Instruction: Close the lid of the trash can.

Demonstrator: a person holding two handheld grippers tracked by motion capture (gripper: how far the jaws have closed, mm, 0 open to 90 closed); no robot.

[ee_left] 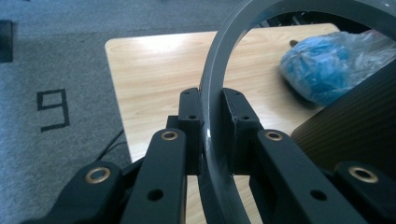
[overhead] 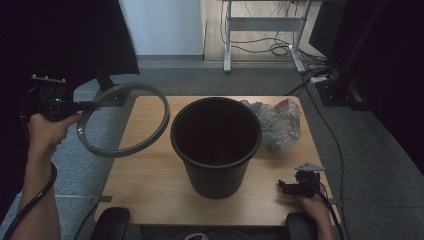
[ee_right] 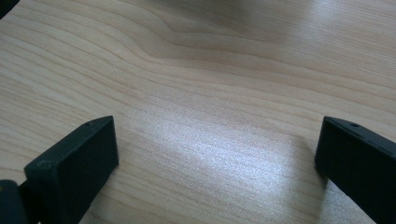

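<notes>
My left gripper point(overhead: 90, 106) jaws clench the grey ring point(overhead: 122, 120) by its rim, holding it raised past the counter's point(overhead: 150, 185) left edge, clear of the black bin point(overhead: 216, 145), while my right gripper point(overhead: 295, 187) rests released near the right front corner.

A light wooden table point(overhead: 150, 190) stands on grey carpet point(overhead: 380, 165). At the table's far right corner lies a crumpled clear plastic bag point(overhead: 280, 122), touching the black ribbed bin point(overhead: 216, 145) that stands at the middle of the table. Beyond the table a white metal desk frame point(overhead: 260, 25) rises from the floor, with black cables point(overhead: 272, 47) trailing under it.
</notes>
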